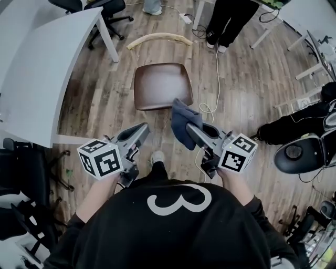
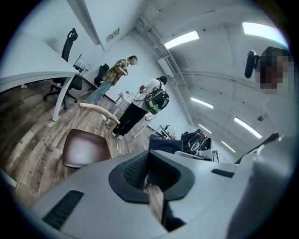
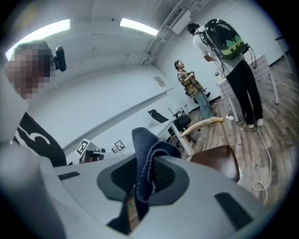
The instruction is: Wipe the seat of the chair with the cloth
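The chair's brown seat (image 1: pixel 161 85) stands on the wood floor straight ahead, its curved pale wooden backrest (image 1: pixel 160 38) on the far side. My right gripper (image 1: pixel 190 128) is shut on a dark blue cloth (image 1: pixel 181 122), which bunches up past its tips just off the seat's near right corner. In the right gripper view the cloth (image 3: pixel 147 154) fills the jaws and the seat (image 3: pixel 219 161) lies beyond to the right. My left gripper (image 1: pixel 143 128) hovers near the seat's near left side, jaws together and holding nothing. The left gripper view shows the seat (image 2: pixel 86 148) at lower left.
A white table (image 1: pixel 37 68) runs along the left, and a black office chair (image 1: pixel 100 10) stands behind it. A person's legs (image 1: pixel 226 21) show beyond the chair. A white cable (image 1: pixel 216 79) trails over the floor at the right. Dark bags and a round stool (image 1: pixel 299 152) crowd the right side.
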Motion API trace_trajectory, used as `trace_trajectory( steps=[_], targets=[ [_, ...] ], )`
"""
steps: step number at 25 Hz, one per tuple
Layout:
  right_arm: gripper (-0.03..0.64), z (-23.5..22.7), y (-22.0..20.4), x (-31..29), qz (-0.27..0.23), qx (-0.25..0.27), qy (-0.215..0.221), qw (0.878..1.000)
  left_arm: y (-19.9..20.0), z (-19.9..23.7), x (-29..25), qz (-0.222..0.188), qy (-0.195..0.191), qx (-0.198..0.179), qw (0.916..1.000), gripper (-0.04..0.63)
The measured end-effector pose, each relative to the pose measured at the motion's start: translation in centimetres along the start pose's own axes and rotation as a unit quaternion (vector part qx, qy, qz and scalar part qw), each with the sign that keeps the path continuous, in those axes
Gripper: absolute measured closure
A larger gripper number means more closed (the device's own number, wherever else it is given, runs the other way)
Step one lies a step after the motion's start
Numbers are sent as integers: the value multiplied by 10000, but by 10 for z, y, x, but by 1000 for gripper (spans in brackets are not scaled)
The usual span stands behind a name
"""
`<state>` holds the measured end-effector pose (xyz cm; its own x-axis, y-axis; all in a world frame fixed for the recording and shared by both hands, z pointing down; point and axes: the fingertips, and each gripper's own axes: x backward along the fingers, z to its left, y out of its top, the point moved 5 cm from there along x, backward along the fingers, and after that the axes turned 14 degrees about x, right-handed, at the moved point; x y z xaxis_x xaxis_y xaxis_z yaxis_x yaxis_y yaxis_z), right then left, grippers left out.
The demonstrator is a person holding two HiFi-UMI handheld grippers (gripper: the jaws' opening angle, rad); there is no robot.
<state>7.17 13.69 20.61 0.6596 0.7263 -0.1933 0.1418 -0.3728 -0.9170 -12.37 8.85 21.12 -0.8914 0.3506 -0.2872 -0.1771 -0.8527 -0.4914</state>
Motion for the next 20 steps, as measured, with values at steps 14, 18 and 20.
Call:
trace_trajectory(
  steps=[14, 18, 20],
  targets=[
    [565, -85, -4, -109, 240, -476, -119, 9985, 70, 121, -57, 90, 656, 193, 9976, 583],
    [565, -121, -23, -131, 558, -251, -55, 9981, 68, 159, -75, 77, 972, 490, 9940, 583],
    [565, -141, -33, -143, 736, -250, -12, 9970, 68, 176, -85, 95, 1172, 602, 9912, 583]
  ],
)
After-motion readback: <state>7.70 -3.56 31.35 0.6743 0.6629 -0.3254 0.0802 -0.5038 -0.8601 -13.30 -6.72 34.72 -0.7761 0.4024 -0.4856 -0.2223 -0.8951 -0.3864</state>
